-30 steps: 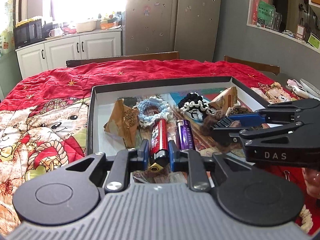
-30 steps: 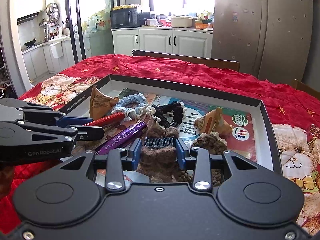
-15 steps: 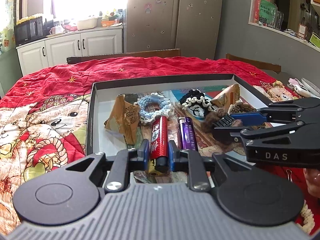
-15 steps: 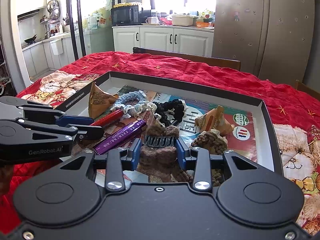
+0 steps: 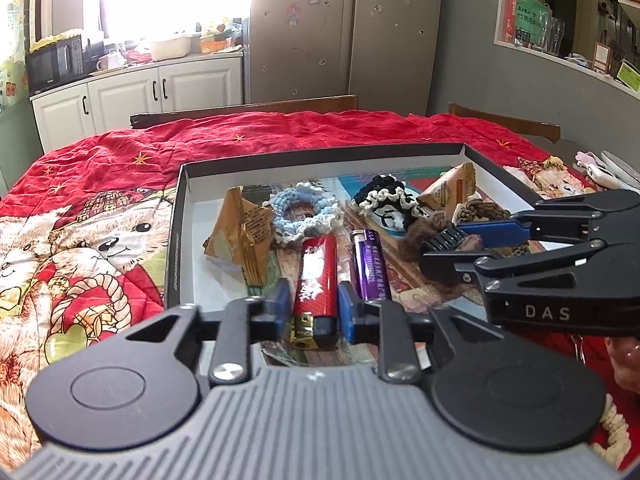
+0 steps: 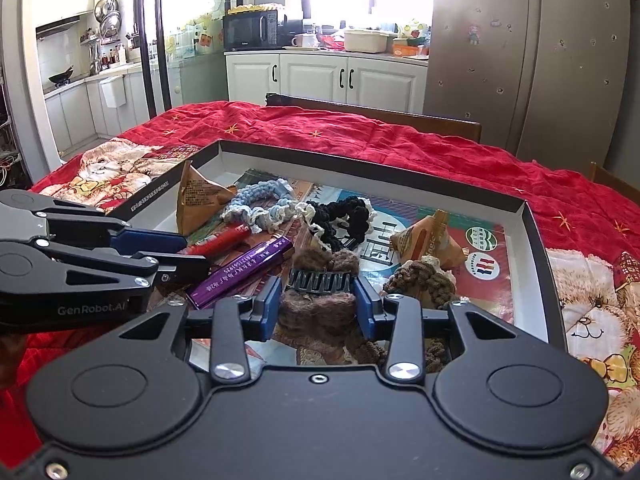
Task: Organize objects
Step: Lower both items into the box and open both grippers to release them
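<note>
The left claw (image 5: 313,306) was clenched on the base of a red lighter (image 5: 314,278), its two blue pads touching the lighter's sides. The lighter lay flat in the tray (image 5: 182,216), pointing toward 12 o'clock. Just beside it at 3 o'clock lay a purple lighter (image 5: 370,266), roughly parallel to it; that made two lighters.

The right claw (image 6: 318,304) was clenched on a brown furry hair clip (image 6: 316,308) with black teeth, in the tray's near middle. In the left view this claw (image 5: 444,246) reached in from 3 o'clock; in the right view the left claw (image 6: 192,254) came in from 9 o'clock.

Outward lay three scrunchies: a blue one (image 5: 304,212) at 12 o'clock of the red lighter, a black one (image 5: 386,196) with white trim at 1 o'clock, and a brown one (image 6: 422,280) at 2 o'clock of the hair clip. There were two brown pyramid packets: one (image 5: 240,232) at 10 o'clock of the red lighter, the other (image 5: 452,190) near the tray's far right corner. A printed sheet (image 6: 480,256) lined the tray floor.

The tray sat on a red quilt (image 5: 280,132) with teddy bears printed on it, which covered the surface. Two wooden chair backs showed past the far edge.
</note>
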The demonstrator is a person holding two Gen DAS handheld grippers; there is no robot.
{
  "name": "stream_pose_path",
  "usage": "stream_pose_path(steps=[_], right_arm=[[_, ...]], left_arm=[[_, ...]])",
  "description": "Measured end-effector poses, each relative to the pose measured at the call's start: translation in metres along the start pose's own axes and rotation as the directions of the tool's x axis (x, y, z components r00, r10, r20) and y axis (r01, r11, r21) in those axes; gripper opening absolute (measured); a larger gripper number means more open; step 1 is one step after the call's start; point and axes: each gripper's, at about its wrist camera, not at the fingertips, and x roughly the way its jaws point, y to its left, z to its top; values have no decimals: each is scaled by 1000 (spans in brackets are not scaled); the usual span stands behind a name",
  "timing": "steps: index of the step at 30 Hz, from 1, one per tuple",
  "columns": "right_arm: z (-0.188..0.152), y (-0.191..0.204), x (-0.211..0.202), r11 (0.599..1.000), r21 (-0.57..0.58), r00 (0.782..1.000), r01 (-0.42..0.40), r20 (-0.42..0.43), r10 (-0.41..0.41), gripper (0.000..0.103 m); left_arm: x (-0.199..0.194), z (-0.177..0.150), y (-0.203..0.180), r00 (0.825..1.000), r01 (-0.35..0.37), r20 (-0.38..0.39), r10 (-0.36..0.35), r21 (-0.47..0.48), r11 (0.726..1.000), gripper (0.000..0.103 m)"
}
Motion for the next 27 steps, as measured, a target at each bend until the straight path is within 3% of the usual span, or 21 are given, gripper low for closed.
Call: stream_pose_path(steps=[5,12,27], right_arm=[[0,0,1,1000,-5,1000,1,-5,-1,43],[1,-2,-2,1000,21,1000,-9,5,9,49],[7,-5,-43,999,44,998,-16,59,13,49]], left_arm=[[-3,1,-2,1000,-6,10,6,17,1000,59],[-8,2,-3,1000,-2,21,2,23,1000,65],[-41,12,-10,997,-12,72,9,37,999,68]])
